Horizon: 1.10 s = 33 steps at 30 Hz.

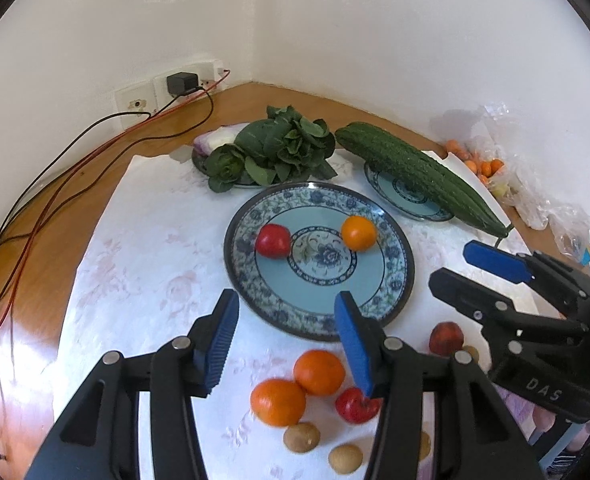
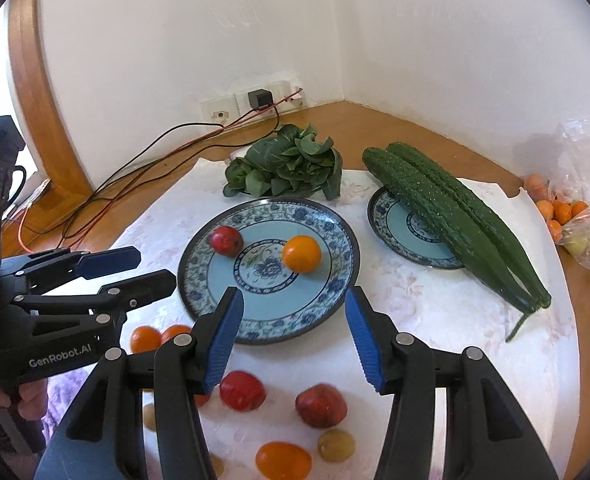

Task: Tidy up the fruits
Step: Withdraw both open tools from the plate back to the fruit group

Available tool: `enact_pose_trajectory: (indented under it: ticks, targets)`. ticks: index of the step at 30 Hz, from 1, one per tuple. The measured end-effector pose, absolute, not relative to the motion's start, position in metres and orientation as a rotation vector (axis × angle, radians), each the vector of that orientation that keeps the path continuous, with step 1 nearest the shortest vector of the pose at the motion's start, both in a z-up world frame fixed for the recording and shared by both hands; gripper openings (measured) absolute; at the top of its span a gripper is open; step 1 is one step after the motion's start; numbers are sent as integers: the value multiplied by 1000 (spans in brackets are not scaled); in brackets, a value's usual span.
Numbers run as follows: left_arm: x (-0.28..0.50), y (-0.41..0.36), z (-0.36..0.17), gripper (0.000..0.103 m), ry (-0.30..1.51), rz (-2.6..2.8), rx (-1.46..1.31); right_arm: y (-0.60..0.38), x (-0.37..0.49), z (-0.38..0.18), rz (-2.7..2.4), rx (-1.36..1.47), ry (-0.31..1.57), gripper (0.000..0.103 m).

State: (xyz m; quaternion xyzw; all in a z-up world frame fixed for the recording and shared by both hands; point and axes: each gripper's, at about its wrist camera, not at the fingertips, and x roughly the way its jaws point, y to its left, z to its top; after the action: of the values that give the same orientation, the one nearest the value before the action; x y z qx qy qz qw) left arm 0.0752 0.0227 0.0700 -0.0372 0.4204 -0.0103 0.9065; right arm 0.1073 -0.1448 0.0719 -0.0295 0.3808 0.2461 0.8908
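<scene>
Both grippers have their jaws spread wide, gripping nothing. The left gripper [image 1: 287, 344] hangs over the near rim of the big blue plate [image 1: 395, 280]; a red fruit [image 1: 272, 241] and an orange [image 1: 359, 233] sit on it, ahead of the jaws. Right gripper [image 2: 295, 336] hovers likewise, loose oranges [image 1: 299, 388] and peach [image 2: 321, 405] just below.

Red fruit [image 1: 272, 241] and orange [image 1: 358, 232] on patterned plate [image 1: 255, 280]
</scene>
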Motion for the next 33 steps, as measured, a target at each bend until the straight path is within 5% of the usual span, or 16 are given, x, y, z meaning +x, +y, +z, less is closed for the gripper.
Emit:
enact_pose_trajectory:
  ticks: [33]
  targets:
    - [15,38,54,53,898,-38,-140,-159,51,58,478,-77,831,54]
